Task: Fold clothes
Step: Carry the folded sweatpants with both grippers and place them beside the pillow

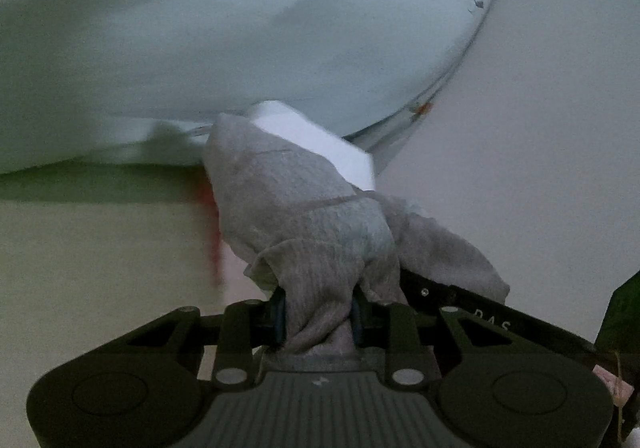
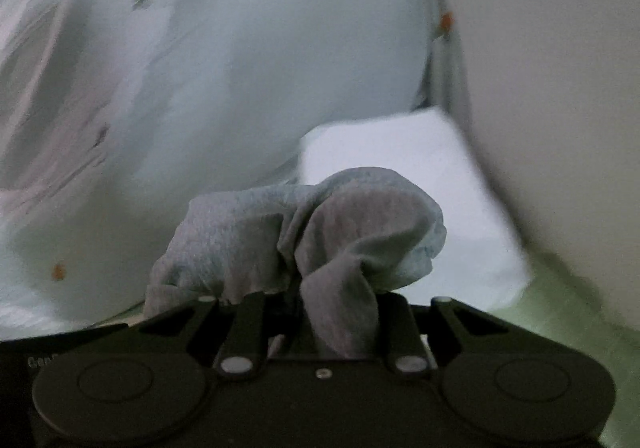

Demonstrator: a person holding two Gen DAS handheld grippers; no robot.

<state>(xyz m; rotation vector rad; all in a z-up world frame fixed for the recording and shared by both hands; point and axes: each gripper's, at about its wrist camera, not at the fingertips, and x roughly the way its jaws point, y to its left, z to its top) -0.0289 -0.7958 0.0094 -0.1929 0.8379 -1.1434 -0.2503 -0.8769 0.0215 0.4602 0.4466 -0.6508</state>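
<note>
Grey garment [image 1: 304,215] is bunched and unfolded, lifted above the pale sheet [image 1: 200,27], clamped by both the left hand-held gripper [image 1: 318,318] and the right hand-held gripper [image 2: 340,312] (folding judged barely begun, every fold outstanding).

- left gripper [image 1: 318,322] is clamped tight on a bunched grey cloth [image 1: 304,207] — it sticks up between the jaws
- white block [image 1: 320,139] pokes out just behind the cloth
- big pale sheet [image 1: 240,27] fills the top, pretty blurry
</note>
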